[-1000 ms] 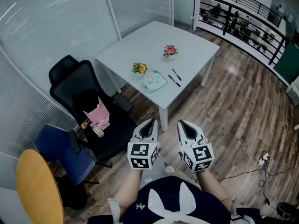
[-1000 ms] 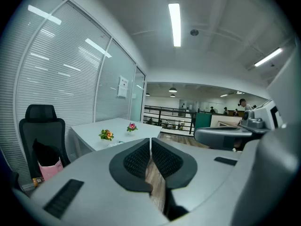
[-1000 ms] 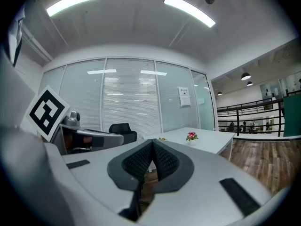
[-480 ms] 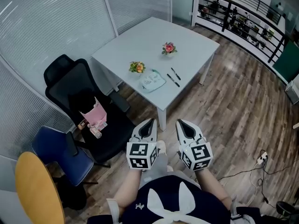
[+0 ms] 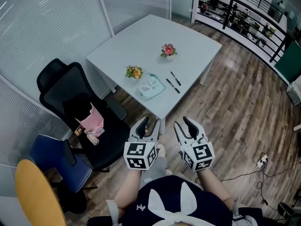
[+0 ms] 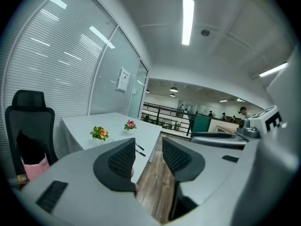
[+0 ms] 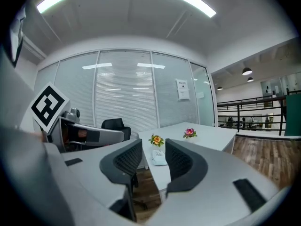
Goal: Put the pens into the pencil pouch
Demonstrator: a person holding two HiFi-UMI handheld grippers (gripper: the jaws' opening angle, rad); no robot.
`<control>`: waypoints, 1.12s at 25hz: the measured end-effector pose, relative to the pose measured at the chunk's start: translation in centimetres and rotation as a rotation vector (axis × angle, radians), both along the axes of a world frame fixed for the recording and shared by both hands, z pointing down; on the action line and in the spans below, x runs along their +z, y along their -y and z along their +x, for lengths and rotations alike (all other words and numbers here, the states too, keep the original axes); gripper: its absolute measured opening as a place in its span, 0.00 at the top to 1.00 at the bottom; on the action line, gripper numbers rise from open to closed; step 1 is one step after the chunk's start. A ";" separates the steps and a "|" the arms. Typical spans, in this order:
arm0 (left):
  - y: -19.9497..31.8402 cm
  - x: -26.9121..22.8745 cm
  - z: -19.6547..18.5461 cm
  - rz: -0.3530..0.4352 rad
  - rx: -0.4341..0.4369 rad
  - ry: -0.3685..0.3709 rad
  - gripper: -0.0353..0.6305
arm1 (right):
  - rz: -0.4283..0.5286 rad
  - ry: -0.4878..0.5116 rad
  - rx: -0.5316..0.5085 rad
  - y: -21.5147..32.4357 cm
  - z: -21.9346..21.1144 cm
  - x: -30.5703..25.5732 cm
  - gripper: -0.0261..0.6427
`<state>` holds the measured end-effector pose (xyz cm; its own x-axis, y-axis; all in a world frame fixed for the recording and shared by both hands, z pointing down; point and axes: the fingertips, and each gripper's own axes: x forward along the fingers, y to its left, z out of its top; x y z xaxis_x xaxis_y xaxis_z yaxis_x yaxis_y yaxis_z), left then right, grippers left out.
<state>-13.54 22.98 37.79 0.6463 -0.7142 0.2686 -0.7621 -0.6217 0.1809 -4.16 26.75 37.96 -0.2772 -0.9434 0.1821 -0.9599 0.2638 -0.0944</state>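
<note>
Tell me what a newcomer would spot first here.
The left gripper and right gripper sit low in the head view, marker cubes facing the camera. Their jaws have just been opening, with nothing between them. Ahead stands a white table, with two black pens lying beside a pale pencil pouch near its front edge.
</note>
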 end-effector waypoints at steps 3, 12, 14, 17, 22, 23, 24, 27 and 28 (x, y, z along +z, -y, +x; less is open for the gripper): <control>1.9 0.9 0.9 -0.018 0.016 0.025 0.65 | -0.020 -0.005 -0.002 2.0 0.7 0.6 0.73; 7.5 2.7 2.1 -0.071 0.033 0.049 0.64 | -0.072 -0.003 0.011 7.3 2.4 2.0 0.72; 8.6 2.9 2.2 -0.083 0.035 0.053 0.64 | -0.081 -0.004 0.016 8.2 2.7 2.2 0.72; 10.4 3.2 2.4 -0.096 0.037 0.055 0.64 | -0.094 -0.006 0.025 9.6 3.1 2.6 0.72; 13.2 4.1 2.6 -0.137 0.044 0.055 0.64 | -0.117 -0.006 0.039 12.2 3.4 3.5 0.72; 13.7 4.4 2.7 -0.148 0.048 0.055 0.64 | -0.121 -0.008 0.041 12.6 3.4 3.7 0.72; 14.1 4.6 2.8 -0.157 0.053 0.056 0.64 | -0.124 -0.010 0.044 13.0 3.5 3.8 0.73; 15.4 5.3 3.2 -0.184 0.070 0.051 0.64 | -0.133 -0.016 0.057 14.2 3.6 4.2 0.73; 15.8 5.4 3.3 -0.189 0.075 0.050 0.64 | -0.135 -0.017 0.062 14.5 3.7 4.3 0.73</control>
